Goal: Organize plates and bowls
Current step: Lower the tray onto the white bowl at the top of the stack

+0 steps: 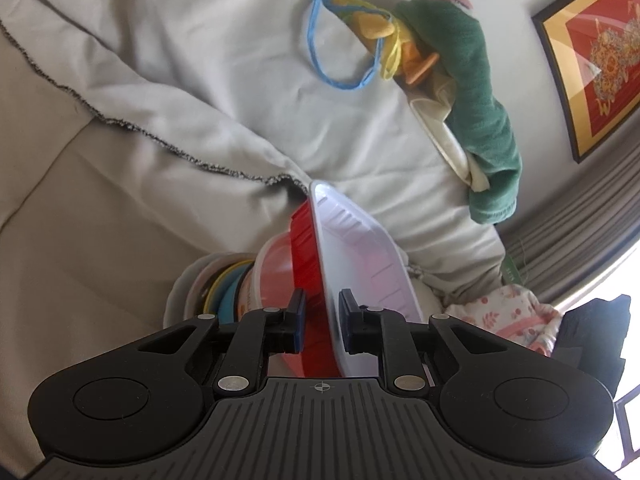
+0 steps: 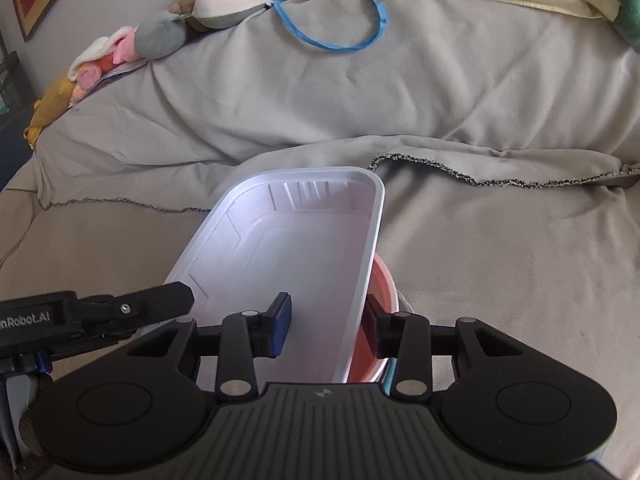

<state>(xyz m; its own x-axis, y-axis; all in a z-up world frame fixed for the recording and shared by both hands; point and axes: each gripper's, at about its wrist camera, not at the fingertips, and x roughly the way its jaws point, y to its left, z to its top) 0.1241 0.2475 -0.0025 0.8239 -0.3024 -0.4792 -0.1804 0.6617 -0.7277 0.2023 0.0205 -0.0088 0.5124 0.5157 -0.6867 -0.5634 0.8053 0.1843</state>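
A white rectangular plastic tray (image 2: pixel 288 264) with a red outside (image 1: pixel 306 252) sits tilted on a stack of bowls and plates (image 1: pixel 224 284) on the grey-covered bed. My left gripper (image 1: pixel 322 320) straddles the tray's wall, one finger on the red outside, one on the white inside (image 1: pixel 360 256); the jaws stand slightly apart from it. My right gripper (image 2: pixel 328 322) straddles the tray's other long wall, jaws open, with a pink bowl (image 2: pixel 380 292) under the tray. The left gripper's finger (image 2: pixel 160 300) shows at the tray's left rim.
Stuffed toys (image 2: pixel 224 0) and a blue cord loop (image 2: pixel 340 36) lie along the bed's far side. A green towel (image 1: pixel 476 100) hangs by the wall. A framed picture (image 1: pixel 596 52) hangs on the wall. A floral cloth (image 1: pixel 516 312) lies beside the stack.
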